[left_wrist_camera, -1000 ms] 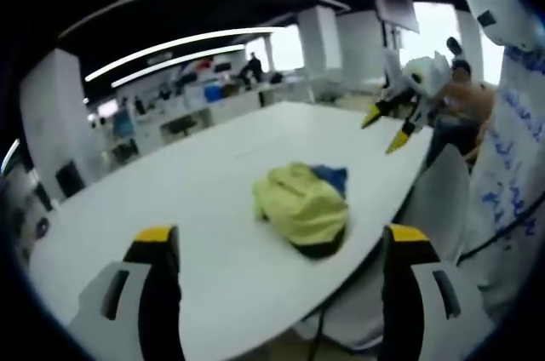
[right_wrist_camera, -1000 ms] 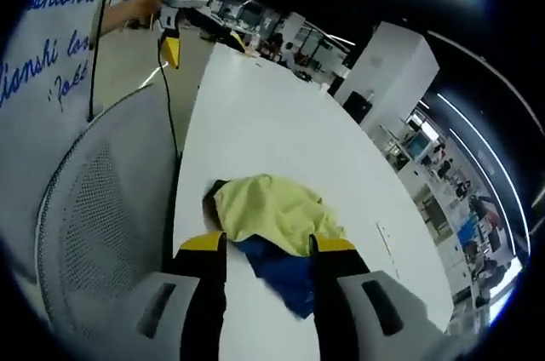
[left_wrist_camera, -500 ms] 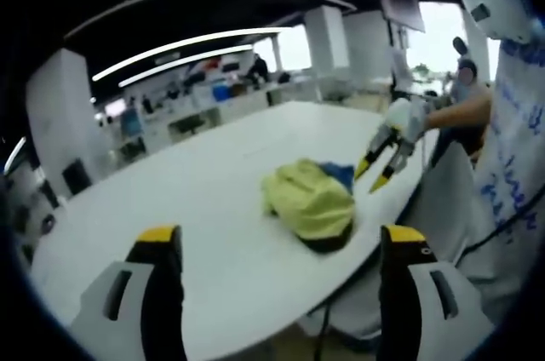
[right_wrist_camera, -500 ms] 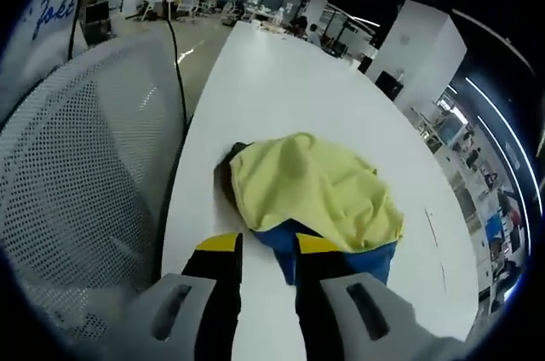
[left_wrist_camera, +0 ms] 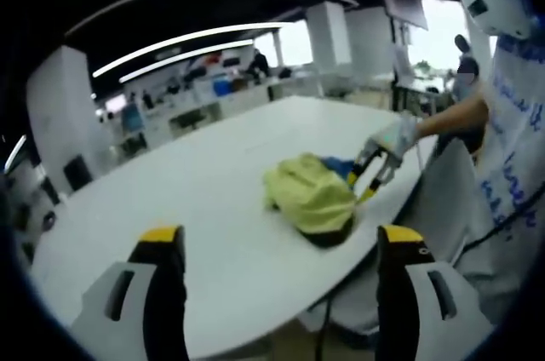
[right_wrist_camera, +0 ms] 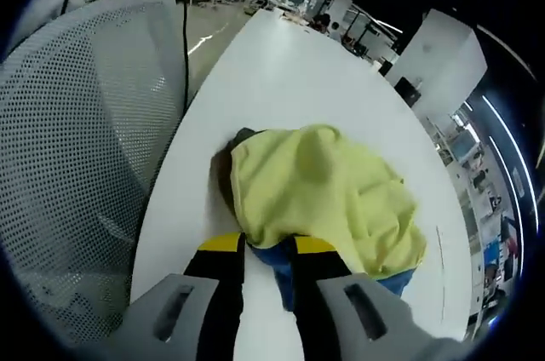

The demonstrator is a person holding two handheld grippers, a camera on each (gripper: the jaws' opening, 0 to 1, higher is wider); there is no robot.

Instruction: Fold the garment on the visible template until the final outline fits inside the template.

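Plainly the yellow-and-blue garment lay bunched near the white table edge; the right gripper had its jaws nearly closed at the blue hem — pinch one layer only, I'd judge; the left gripper stood spread, grasping nothing.

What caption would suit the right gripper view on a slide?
Right gripper reaches the blue edge of a crumpled yellow garment on a white table.
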